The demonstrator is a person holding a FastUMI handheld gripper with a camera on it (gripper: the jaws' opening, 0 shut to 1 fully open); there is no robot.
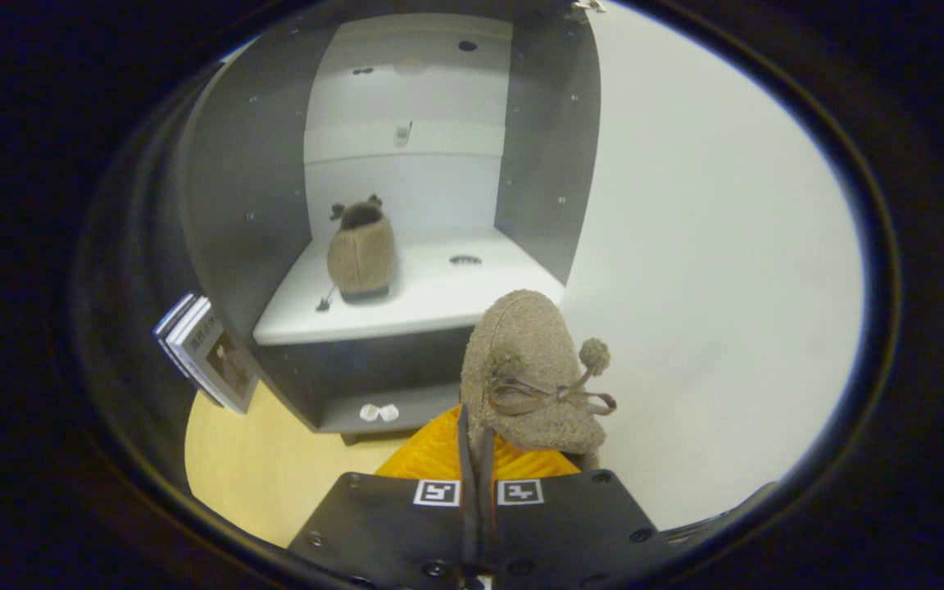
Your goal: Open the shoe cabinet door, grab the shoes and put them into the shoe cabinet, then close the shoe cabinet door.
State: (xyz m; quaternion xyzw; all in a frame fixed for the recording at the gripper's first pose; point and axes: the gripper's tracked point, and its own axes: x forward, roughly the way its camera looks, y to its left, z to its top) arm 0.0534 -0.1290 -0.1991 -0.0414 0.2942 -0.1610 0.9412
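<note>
Claw: your claw [478,447] is clamped on a fuzzy slipper [531,369], whose heel is hidden.
Cabinet: open shoe cabinet [550,156] ahead, second slipper [361,254] on its far shelf.
Left: booklets [208,352], print unreadable.

The white shelf [431,299] inside the open shoe cabinet [234,205] carries one fuzzy tan slipper [361,254], standing toward its left side, opening facing the back wall. A small dark round mark sits on the bare shelf to the slipper's right. The cabinet stands on a pale wooden floor [251,459], with a stack of booklets [206,352] leaning at its left outer side.
</note>
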